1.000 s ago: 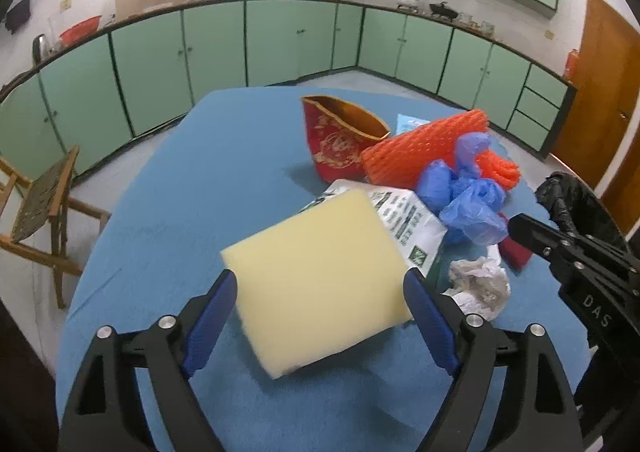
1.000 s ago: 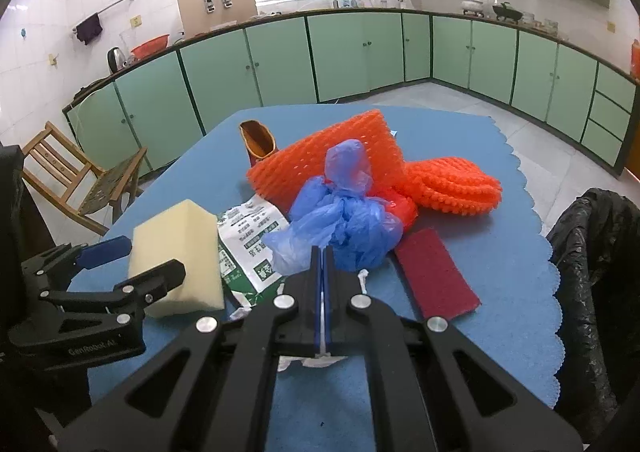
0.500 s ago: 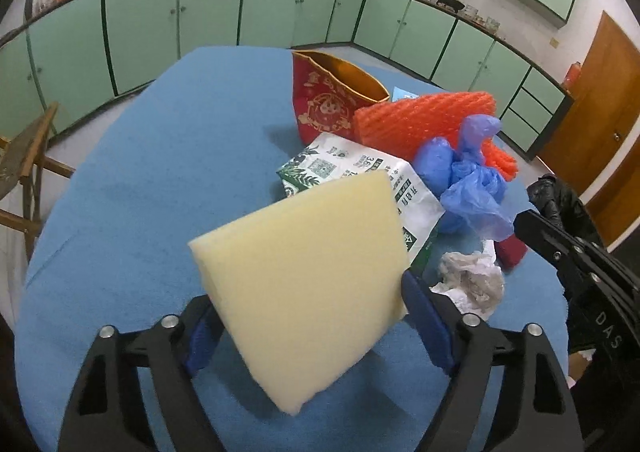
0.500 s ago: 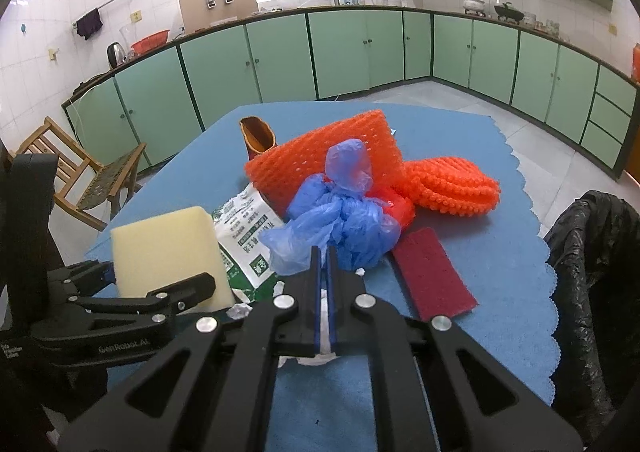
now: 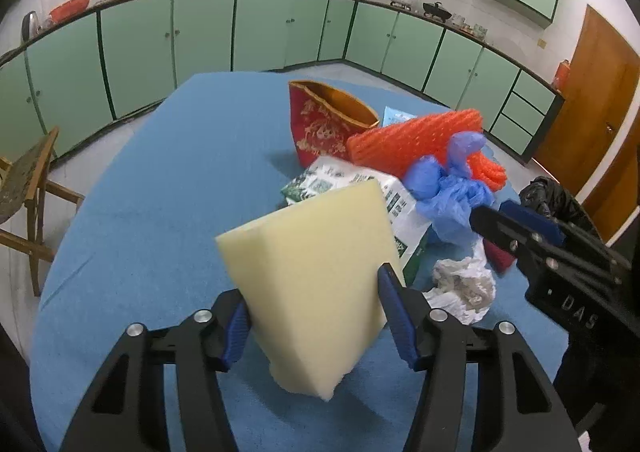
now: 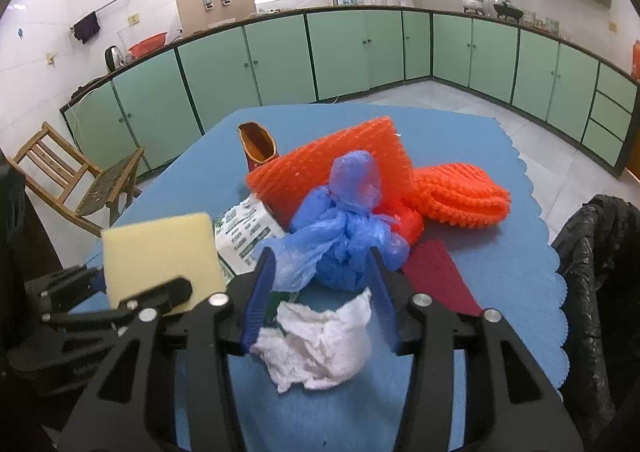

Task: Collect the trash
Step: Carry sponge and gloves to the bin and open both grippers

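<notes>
My left gripper [image 5: 312,288] is closing and its blue pads press both sides of a pale yellow foam block [image 5: 316,252], which is tilted up off the blue tablecloth [image 5: 180,192]. My right gripper [image 6: 320,256] is opening. A crumpled white paper [image 6: 316,344] lies on the cloth between and below its fingers, untouched by the pads. Just beyond its fingertips sits a blue plastic bag [image 6: 344,236]. Behind that lie an orange foam net [image 6: 340,164], a second orange net [image 6: 460,196], a green-and-white wrapper [image 6: 244,228] and a dark red flat pad [image 6: 440,276].
A red and gold paper bag [image 5: 324,124] stands open at the far side of the pile. A black trash bag [image 6: 600,272] hangs off the table's right edge. A wooden chair [image 6: 72,180] stands on the floor to the left, with green cabinets beyond.
The left jaws have closed in on the foam block, which has tipped up from lying flat. The right jaws have gone from shut to apart, uncovering the white paper.
</notes>
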A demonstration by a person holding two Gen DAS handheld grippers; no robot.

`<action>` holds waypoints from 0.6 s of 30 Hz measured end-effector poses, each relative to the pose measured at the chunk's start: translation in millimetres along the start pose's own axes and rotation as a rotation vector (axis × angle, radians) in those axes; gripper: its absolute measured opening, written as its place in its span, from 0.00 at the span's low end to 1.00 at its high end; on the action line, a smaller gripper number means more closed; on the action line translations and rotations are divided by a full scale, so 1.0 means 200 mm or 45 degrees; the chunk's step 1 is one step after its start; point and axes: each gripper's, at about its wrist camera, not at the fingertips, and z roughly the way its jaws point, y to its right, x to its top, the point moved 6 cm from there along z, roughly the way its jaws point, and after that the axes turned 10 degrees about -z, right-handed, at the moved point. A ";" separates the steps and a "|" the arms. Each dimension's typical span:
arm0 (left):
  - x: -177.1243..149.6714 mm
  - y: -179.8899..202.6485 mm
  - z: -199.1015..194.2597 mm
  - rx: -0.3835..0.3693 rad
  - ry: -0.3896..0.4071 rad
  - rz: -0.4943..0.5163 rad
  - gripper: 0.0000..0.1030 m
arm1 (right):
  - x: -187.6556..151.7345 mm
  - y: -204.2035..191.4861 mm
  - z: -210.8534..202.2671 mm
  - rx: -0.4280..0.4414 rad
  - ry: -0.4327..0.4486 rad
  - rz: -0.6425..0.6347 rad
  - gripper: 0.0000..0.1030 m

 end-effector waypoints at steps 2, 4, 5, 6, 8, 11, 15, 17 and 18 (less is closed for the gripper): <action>0.00 -0.02 0.02 -0.001 -0.010 -0.012 0.62 | 0.01 0.00 0.03 -0.010 -0.010 -0.006 0.53; 0.01 -0.03 0.04 -0.009 -0.013 -0.019 0.62 | 0.02 0.01 0.07 -0.016 -0.029 -0.007 0.53; 0.01 -0.03 0.04 -0.015 -0.014 -0.022 0.61 | 0.01 0.01 0.09 -0.014 -0.051 -0.005 0.52; 0.02 -0.04 0.04 -0.026 -0.015 -0.024 0.61 | 0.00 0.01 0.11 -0.009 -0.066 -0.004 0.40; 0.02 -0.04 0.03 -0.041 -0.009 -0.028 0.57 | -0.01 0.01 0.14 0.004 -0.101 -0.012 0.18; 0.02 -0.03 0.02 -0.045 -0.002 -0.019 0.53 | -0.04 0.00 0.13 0.021 -0.119 -0.035 0.02; 0.04 -0.02 -0.02 -0.054 0.022 -0.033 0.48 | 0.00 -0.01 0.02 0.033 -0.044 -0.050 0.01; 0.06 -0.01 -0.06 -0.065 0.041 -0.037 0.47 | 0.03 -0.02 -0.04 0.035 -0.013 -0.055 0.01; 0.08 0.00 -0.09 -0.073 0.056 -0.033 0.47 | 0.05 -0.02 -0.08 0.041 0.010 -0.052 0.01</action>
